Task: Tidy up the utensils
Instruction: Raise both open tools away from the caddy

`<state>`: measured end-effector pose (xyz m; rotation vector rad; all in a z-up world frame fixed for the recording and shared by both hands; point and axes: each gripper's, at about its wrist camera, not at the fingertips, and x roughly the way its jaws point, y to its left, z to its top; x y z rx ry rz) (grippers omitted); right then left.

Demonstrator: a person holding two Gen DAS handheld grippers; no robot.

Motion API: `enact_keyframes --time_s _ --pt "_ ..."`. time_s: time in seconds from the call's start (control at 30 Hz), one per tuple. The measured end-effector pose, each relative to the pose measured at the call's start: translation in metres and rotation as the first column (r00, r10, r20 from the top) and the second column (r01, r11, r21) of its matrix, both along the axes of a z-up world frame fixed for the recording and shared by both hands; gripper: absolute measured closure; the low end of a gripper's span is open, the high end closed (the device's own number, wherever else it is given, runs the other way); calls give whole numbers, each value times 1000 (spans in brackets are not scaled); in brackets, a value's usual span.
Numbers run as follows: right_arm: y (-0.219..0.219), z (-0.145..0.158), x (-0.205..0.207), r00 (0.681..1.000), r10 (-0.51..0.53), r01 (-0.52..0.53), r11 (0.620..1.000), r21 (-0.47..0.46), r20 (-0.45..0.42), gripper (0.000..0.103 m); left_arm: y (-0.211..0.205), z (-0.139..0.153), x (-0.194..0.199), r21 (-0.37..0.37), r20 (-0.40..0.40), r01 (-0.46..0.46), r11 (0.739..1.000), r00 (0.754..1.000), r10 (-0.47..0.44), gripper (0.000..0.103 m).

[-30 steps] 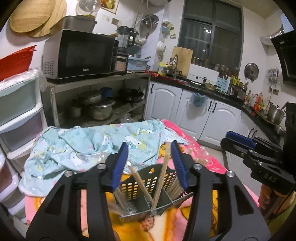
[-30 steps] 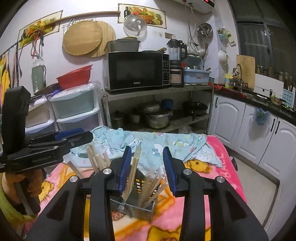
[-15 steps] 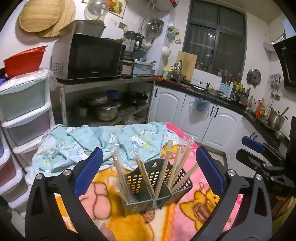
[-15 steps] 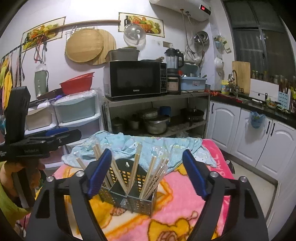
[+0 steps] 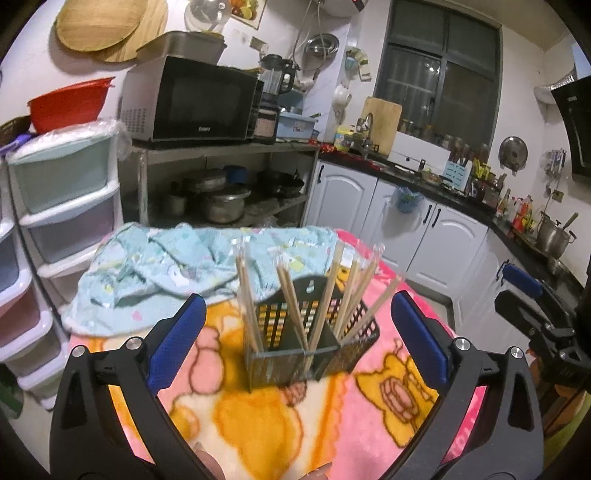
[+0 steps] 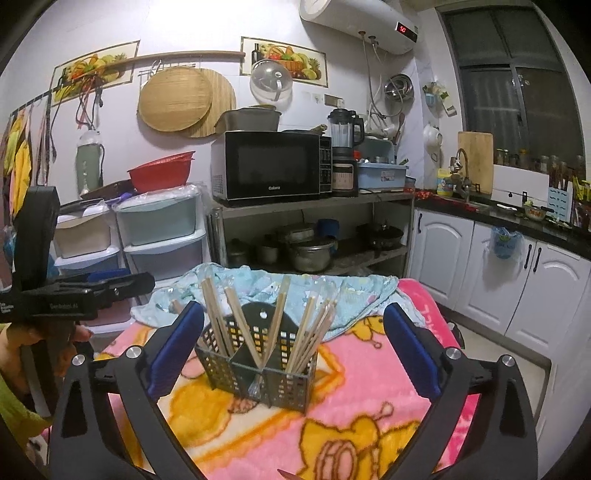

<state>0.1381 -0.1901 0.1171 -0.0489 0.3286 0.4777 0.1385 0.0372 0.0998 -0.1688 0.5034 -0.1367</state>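
Chopsticks (image 6: pixel 236 325) upright — in caddy (image 6: pixel 258 373) compts.

A: Which markings are legible?

B: The microwave (image 6: pixel 271 166) carries the brand "Galanz" in white on its door's lower edge. In the left wrist view the same mark is blurred.

A: Any numerals?

B: The water heater (image 6: pixel 360 26) shows a red two-digit display, which appears to read "50".

A: Anything on the tools?

B: The left gripper (image 6: pixel 92 295) bears white lettering on its black side; it is too small to read with certainty. The pink blanket (image 6: pixel 369 369) shows lettering at its right edge, not legible.
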Motion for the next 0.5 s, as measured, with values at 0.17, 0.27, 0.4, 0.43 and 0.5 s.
enact_keyframes --time_s 0.17,0.27,0.4,0.43,0.5 --pt "-1 -15 -13 1000 6 -6 1000 -12 -17 7 -2 -20 -13 4 -40 -12 1000 999 12 11" --pt "-1 -27 -23 1000 8 -9 1000 -21 -29 7 -3 -33 -20 14 -63 -21 1000 998 22 11" --pt "1 -46 -35 998 13 -15 999 -37 -58 7 -5 -48 -31 16 -82 -33 999 996 34 11" --pt "1 -50 -37 998 13 -16 999 -41 -64 7 -6 -51 -34 21 -84 -38 999 996 39 11" --pt "3 -62 -42 996 13 -18 999 -51 -84 7 -7 -58 -40 23 -89 -44 999 995 46 11"
